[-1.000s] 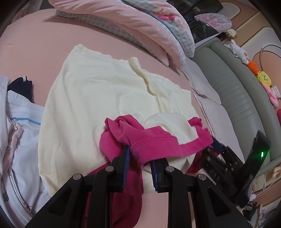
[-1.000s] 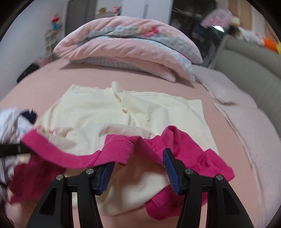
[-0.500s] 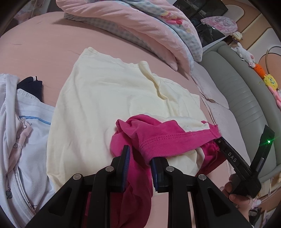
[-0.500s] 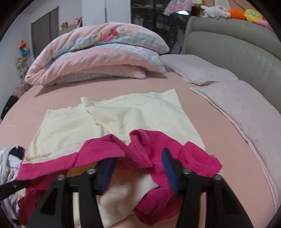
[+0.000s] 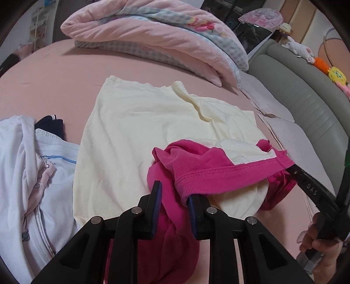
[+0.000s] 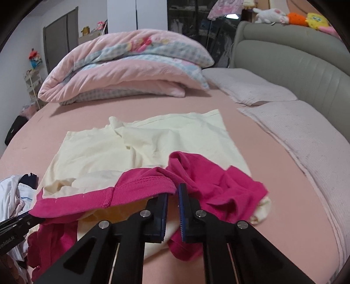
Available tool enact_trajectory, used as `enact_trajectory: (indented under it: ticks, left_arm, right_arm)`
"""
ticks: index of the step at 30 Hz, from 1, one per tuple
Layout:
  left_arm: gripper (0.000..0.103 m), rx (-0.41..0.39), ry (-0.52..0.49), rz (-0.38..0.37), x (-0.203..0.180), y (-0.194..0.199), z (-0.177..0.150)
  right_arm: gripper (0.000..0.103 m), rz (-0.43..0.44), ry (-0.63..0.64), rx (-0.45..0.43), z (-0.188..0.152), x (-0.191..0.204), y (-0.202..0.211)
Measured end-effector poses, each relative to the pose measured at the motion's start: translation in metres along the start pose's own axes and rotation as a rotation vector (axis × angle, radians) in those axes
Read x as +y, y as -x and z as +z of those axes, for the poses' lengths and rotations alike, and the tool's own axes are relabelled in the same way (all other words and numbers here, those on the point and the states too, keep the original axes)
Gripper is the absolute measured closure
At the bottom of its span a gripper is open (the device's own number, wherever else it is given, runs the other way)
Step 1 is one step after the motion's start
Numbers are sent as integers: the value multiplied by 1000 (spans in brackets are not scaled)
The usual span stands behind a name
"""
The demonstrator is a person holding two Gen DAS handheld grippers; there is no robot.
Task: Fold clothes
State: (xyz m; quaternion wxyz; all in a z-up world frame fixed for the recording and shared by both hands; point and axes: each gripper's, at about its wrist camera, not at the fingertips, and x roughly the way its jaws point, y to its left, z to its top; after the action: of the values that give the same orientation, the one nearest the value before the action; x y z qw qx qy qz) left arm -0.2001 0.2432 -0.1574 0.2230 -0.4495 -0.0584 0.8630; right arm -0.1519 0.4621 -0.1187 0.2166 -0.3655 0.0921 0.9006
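Both our tongs, left gripper (image 5: 174, 197) and right gripper (image 6: 173, 196), pinch the pink garment's (image 5: 210, 168) ribbed hem narrowly. We hold it stretched above the cream shirt (image 5: 140, 131) spread mid-bed (image 5: 54, 76).

We found the shirt (image 5: 142, 135) spread flat on the bed (image 5: 54, 76), the garment (image 5: 203, 166) bunched on its near right part. Behind the shirt lay the quilt (image 5: 166, 37), folded in a stack. To the shirt's left sat a heap of clothes (image 5: 28, 166), touching its edge. To its right two pillows (image 6: 301, 131) lay side by side against the headboard (image 6: 306, 63), with toys (image 6: 293, 17) on top.
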Motion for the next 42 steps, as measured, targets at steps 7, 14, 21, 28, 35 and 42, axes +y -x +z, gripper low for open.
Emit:
enact_trajectory:
  ticks: [7, 14, 21, 28, 35, 42]
  left_arm:
    - [86, -56, -96, 17, -19, 25, -10]
    - [87, -69, -105, -15, -24, 53, -22]
    - [87, -77, -128, -41, -22, 80, -28]
    - [87, -22, -60, -66, -8, 67, -28]
    - [47, 24, -110, 20, -17, 50, -28]
    - [41, 37, -95, 41, -14, 39, -21]
  right_arm:
    - [96, 26, 7, -12, -12, -15, 22]
    - [96, 59, -5, -38, -22, -33, 51]
    - [96, 26, 22, -82, -28, -50, 83]
    - [96, 90, 47, -57, -35, -55, 89]
    - [79, 101, 185, -44, -48, -21, 85]
    - [43, 151, 196, 21, -54, -9, 66]
